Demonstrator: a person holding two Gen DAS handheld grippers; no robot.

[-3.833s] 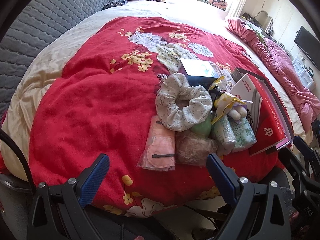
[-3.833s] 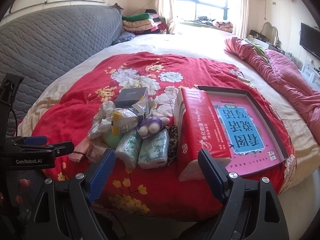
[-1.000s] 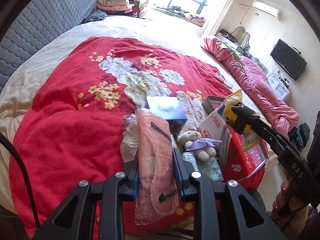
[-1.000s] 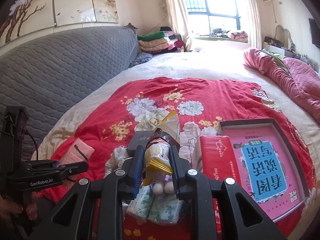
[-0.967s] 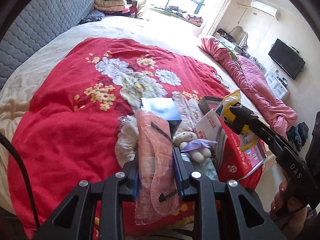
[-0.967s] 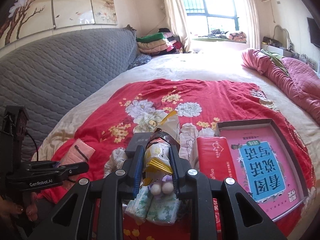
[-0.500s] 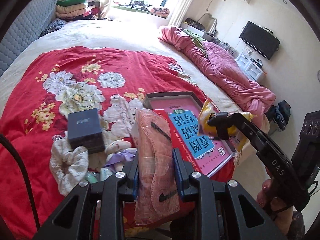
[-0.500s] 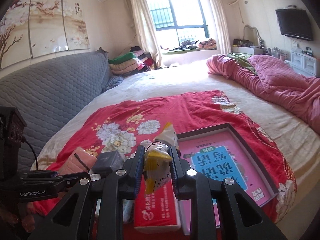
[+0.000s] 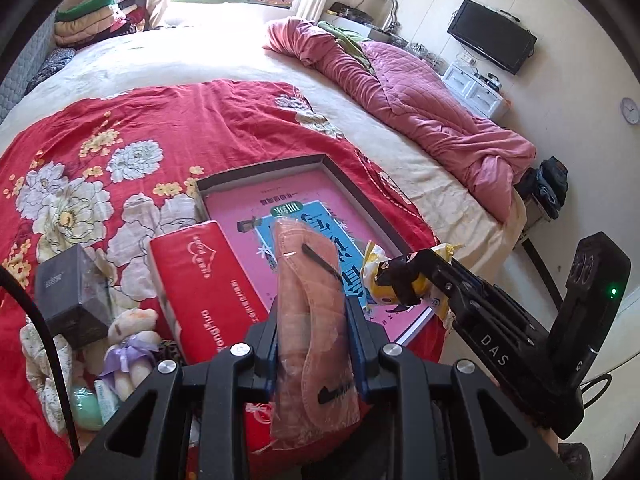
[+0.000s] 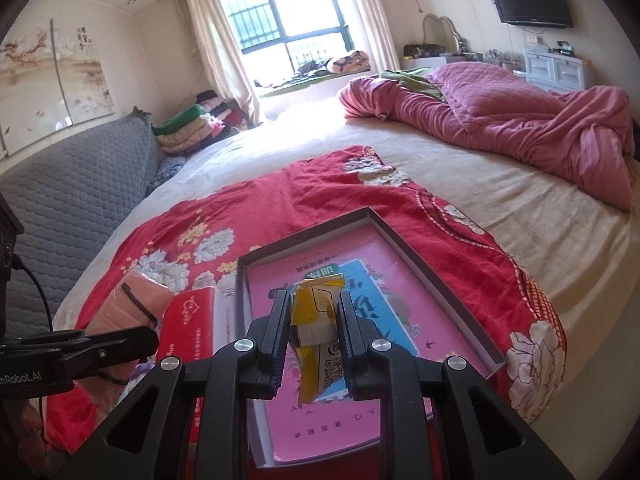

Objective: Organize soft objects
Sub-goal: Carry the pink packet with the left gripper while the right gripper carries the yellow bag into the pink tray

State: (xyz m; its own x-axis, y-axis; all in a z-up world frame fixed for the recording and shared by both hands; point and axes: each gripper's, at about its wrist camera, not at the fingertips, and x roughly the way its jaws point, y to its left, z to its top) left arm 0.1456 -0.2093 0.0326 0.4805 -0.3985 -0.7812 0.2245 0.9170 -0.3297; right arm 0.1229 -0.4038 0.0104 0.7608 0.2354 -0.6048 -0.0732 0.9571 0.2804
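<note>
Over the shallow box (image 9: 362, 200) on the red floral blanket (image 9: 120, 128), both grippers hang loaded. Left gripper (image 9: 314, 340) is clamped on a pink packet (image 9: 310, 292) in clear wrap; right gripper (image 10: 313, 334) is clamped on a yellow sachet (image 10: 316, 312). Neither item has been let go, and the box holds only its pink printed liner, so I judge the sorting barely started. Beside the box lies a red tissue pack (image 9: 204, 280), and past it the rest wait: a small plush bear (image 9: 128, 344), a floral scrunchie (image 9: 38, 364), wet-wipe packs (image 9: 106, 398) and a dark box (image 9: 70, 296), all in a close heap.
</note>
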